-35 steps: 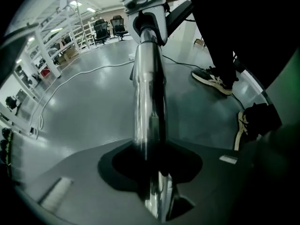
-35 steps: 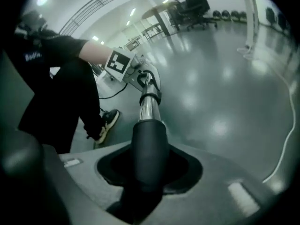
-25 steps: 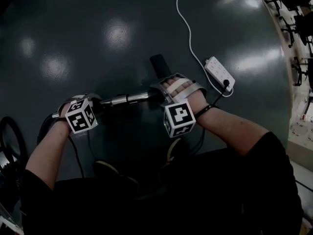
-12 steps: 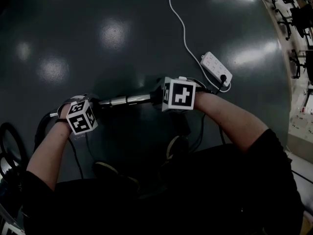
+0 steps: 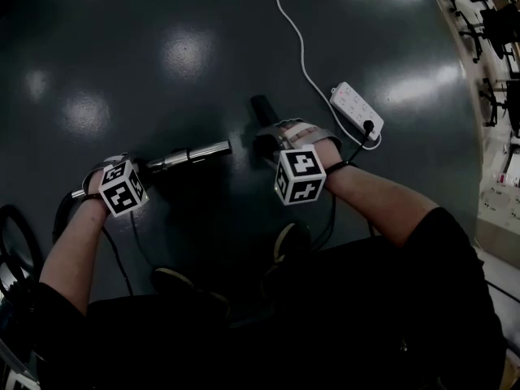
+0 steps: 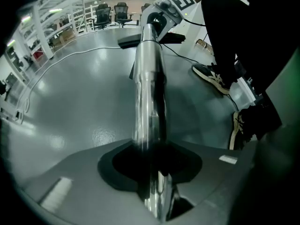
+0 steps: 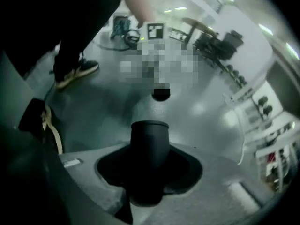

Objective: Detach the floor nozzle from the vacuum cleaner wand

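The wand [image 5: 191, 154] is a smooth, polished metal tube with a stepped collar. It lies nearly level above the floor [image 5: 187, 55], a glossy dark grey surface that mirrors the ceiling lights as soft patches. The left hand-held gripper [image 6: 151, 172] is clenched on the wand near its left end. In the left gripper view the bright tube runs up out of the rounded black notch between the grey jaws, which press on it from both sides.

The floor nozzle [image 5: 262, 108] is a matt black plastic piece just off the wand's free right end. A short gap of bare floor shows between the two, so they are apart. The right hand-held gripper [image 7: 149, 172] is grasping the nozzle's neck [image 7: 149, 137], a round, dull black stub with a flat rim that stands up between its jaws. The nozzle's body reaches away from the wand's end toward the top of the head view.

Farther from the wand than the nozzle lies a white oblong power strip [image 5: 355, 112]. A thin white cable [image 5: 301, 47] curls away from it. On the person's side of the wand, two dark shoes [image 5: 177, 279] stand on the floor.
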Demonstrator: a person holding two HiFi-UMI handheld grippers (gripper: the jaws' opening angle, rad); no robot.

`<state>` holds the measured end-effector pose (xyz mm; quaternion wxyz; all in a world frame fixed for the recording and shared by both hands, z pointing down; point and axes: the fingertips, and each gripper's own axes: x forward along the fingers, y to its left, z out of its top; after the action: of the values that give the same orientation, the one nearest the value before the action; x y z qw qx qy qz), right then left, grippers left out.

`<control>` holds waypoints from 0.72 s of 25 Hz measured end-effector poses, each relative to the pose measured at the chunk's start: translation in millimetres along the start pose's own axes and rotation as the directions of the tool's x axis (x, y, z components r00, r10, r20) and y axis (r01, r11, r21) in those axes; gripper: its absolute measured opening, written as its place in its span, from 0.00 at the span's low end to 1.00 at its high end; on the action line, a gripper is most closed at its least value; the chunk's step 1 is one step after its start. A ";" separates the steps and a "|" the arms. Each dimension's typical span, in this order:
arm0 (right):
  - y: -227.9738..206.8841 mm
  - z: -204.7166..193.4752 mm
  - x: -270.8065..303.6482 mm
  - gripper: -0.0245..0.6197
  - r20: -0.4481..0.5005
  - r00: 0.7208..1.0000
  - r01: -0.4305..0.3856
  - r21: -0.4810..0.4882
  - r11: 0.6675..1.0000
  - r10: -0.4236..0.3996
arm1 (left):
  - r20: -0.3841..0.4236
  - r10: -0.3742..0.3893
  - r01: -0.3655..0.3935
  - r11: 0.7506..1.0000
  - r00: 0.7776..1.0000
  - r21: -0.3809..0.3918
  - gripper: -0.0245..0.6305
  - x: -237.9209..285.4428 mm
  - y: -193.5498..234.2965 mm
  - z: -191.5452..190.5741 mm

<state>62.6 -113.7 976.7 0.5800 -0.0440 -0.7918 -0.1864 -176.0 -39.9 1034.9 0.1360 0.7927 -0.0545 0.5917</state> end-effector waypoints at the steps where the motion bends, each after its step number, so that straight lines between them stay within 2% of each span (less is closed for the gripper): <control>1: 3.7 -6.2 2.7 0.25 0.027 0.999 -0.037 0.080 0.996 0.035 | -0.003 0.010 -0.010 1.000 1.000 -0.004 0.25 1.8 1.5 -4.5; 2: 6.8 -14.1 8.5 0.25 0.033 0.998 -0.050 0.112 0.992 0.047 | -0.012 0.019 -0.019 1.000 1.000 -0.005 0.25 4.7 2.0 -8.0; 4: 17.0 -34.8 29.1 0.25 -0.015 0.998 -0.056 0.099 0.994 0.057 | -0.043 0.038 -0.038 0.999 0.998 0.000 0.25 14.1 1.3 -12.5; 8: 44.7 -63.2 62.9 0.25 -0.145 0.987 -0.080 -0.026 0.996 0.076 | -0.132 0.072 -0.071 0.997 0.989 0.013 0.25 38.3 -0.3 -19.2; 10: 56.1 -63.0 71.1 0.25 -0.173 0.982 -0.097 -0.086 0.992 0.081 | -0.174 0.081 -0.078 0.997 0.981 0.022 0.25 48.8 -1.3 -22.2; 12: 63.6 -59.2 77.9 0.25 -0.183 0.978 -0.116 -0.102 0.988 0.096 | -0.209 0.081 -0.077 0.997 0.975 0.030 0.25 55.9 -3.3 -24.5; 14: 67.6 -55.8 83.4 0.25 -0.186 0.976 -0.130 -0.099 0.987 0.110 | -0.221 0.077 -0.073 0.997 0.972 0.026 0.26 57.5 -4.4 -25.4; 18: 73.8 -55.9 89.5 0.25 -0.192 0.972 -0.161 -0.103 0.982 0.139 | -0.193 0.065 -0.065 0.998 0.979 0.005 0.26 58.6 -6.1 -24.2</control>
<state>105.2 -77.8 1092.8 0.6594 -0.1203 -0.7170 -0.1915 -179.6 -22.9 1096.2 0.1217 0.7295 -0.0670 0.6698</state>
